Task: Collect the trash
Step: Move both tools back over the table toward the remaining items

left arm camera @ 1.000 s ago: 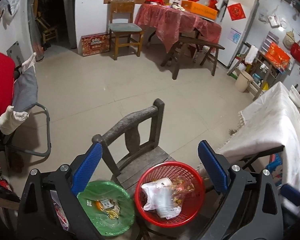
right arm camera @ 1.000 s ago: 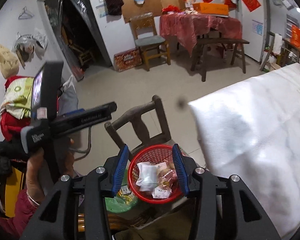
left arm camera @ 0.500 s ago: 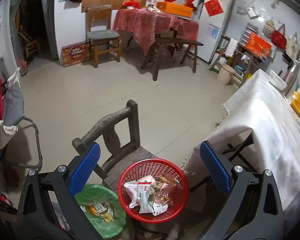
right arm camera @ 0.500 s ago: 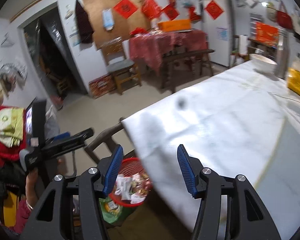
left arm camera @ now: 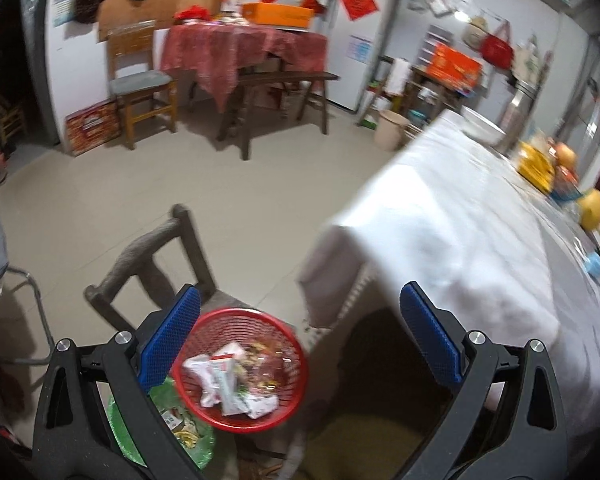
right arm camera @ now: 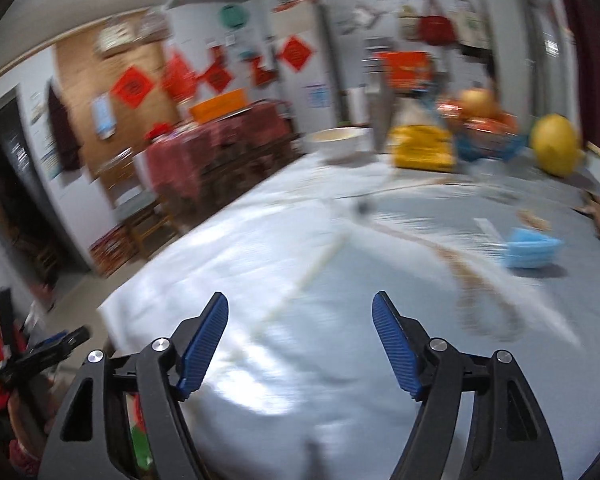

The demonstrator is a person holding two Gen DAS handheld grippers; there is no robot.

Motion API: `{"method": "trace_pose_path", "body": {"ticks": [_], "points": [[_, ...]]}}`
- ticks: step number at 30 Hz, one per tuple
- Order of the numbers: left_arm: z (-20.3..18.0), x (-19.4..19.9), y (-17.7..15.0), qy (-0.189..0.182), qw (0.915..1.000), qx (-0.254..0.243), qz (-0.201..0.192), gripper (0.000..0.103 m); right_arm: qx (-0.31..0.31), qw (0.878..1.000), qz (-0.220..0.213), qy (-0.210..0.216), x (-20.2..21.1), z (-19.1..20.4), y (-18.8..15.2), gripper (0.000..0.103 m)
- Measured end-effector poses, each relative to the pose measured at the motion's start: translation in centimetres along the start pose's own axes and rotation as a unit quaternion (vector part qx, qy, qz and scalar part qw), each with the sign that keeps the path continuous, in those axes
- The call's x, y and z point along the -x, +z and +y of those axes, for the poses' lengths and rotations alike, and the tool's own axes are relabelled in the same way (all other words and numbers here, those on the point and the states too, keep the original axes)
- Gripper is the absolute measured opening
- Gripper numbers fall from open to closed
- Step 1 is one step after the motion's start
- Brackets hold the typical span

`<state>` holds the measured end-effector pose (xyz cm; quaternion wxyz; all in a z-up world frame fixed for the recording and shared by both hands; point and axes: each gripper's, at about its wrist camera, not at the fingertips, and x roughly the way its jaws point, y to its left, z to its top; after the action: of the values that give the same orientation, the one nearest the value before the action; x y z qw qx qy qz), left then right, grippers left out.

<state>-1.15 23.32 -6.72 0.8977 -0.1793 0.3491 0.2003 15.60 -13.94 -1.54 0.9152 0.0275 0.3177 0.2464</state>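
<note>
The right gripper (right arm camera: 300, 340), jaws spread and empty, now looks across the white-clothed table (right arm camera: 300, 280) instead of the chair. A crumpled blue mask (right arm camera: 532, 254) lies ahead, rightward, near the table's right edge; its axis is blurred. The left gripper (left arm camera: 300, 340), released, hovers above the red basket (left arm camera: 242, 368).

The black plastic left gripper (left arm camera: 300, 344) fills the lower frame with two triangular-cutout arms, round silver screws and blue cross-hatched finger pads (left arm camera: 170, 338); the black plastic right gripper (right arm camera: 300, 344) is built alike, with silver screws and blue ribbed finger pads (right arm camera: 396, 348)
</note>
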Motion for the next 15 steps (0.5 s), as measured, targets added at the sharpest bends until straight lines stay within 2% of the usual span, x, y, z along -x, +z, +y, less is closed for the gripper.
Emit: {"method": "trace_pose_path", "body": {"ticks": [6,8,12,15], "points": [[-6.7,-1.1,1.6,-0.041,0.9975,-0.056,0.014,0.096,-0.075,0.996,-0.012,-0.055,0.3,-9.8,1.2,0.076],[-10.1,-1.8,2.7,-0.052,0.9947,-0.087,0.018,0.096,-0.094,0.992,-0.009,-0.078,-0.1,-12.8,1.6,0.078],[-16.3,-3.2,4.7,-0.086,0.9876,-0.129,0.023,0.096,-0.116,0.989,0.012,-0.096,-1.6,-16.4,2.7,0.079],[-20.6,-4.5,5.8,-0.115,0.9804,-0.157,0.030,0.096,-0.106,0.988,0.034,-0.104,-3.0,-17.8,3.6,0.080]]}}
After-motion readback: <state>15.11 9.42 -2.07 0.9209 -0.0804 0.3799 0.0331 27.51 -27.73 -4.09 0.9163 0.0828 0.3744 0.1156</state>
